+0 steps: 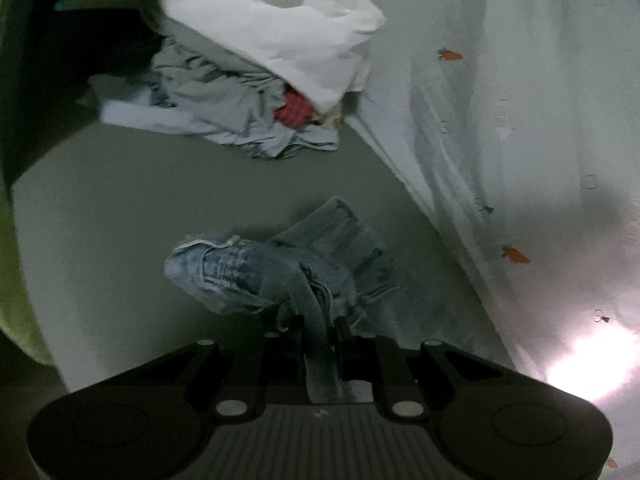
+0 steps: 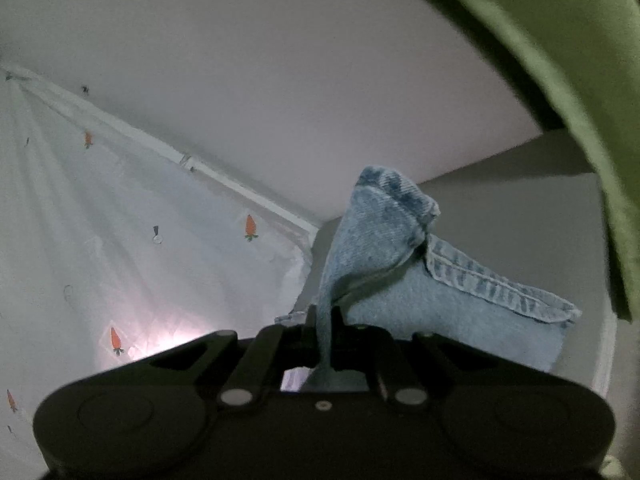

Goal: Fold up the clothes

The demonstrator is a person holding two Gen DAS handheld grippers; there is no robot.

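A light blue denim garment (image 1: 260,268) hangs bunched above the grey surface (image 1: 160,216) in the left wrist view. My left gripper (image 1: 318,326) is shut on a strip of its fabric that runs back between the fingers. In the right wrist view the same denim garment (image 2: 384,248) rises in a peak with a stitched hem trailing off to the right. My right gripper (image 2: 324,316) is shut on a fold of it. Both ends are lifted off the surface.
A white sheet with small orange carrot prints (image 1: 520,160) lies along the right, also in the right wrist view (image 2: 120,240). A pile of white cloth (image 1: 280,20), striped grey fabric (image 1: 208,112) and something red (image 1: 294,110) sits at the back. Green fabric (image 2: 560,80) hangs at the right.
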